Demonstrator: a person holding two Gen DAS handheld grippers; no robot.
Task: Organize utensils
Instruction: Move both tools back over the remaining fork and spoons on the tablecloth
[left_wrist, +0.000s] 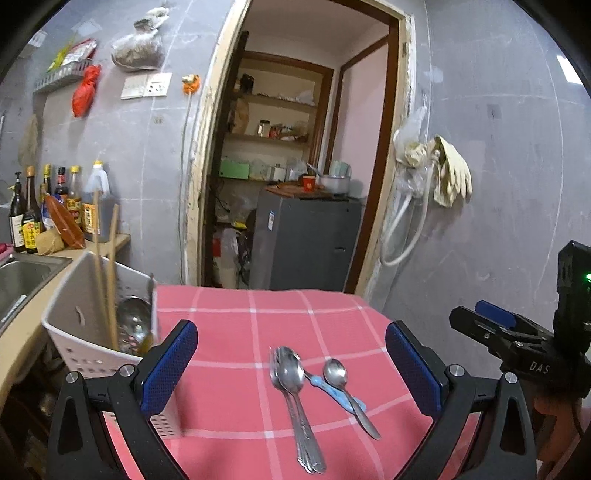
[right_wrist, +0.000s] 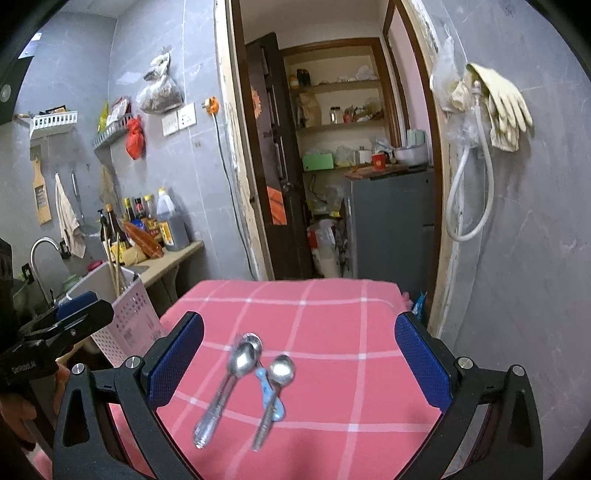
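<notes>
Pink-checked worktop (left_wrist: 229, 435) bearing stacked spoons (left_wrist: 291, 384), small spoon (left_wrist: 341, 384) across blue utensil (left_wrist: 332, 391), near basket (left_wrist: 74, 314) left; left hand-held gripper (left_wrist: 291, 373) and right hand-held gripper (right_wrist: 299, 362) spread, empty, seemingly poised for sorting.

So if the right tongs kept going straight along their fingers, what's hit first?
Probably the spoons: the right tongs, open, aim down at the stacked metal spoons and the small spoon lying across a blue utensil on the pink checked cloth. Depth is unclear.
</notes>
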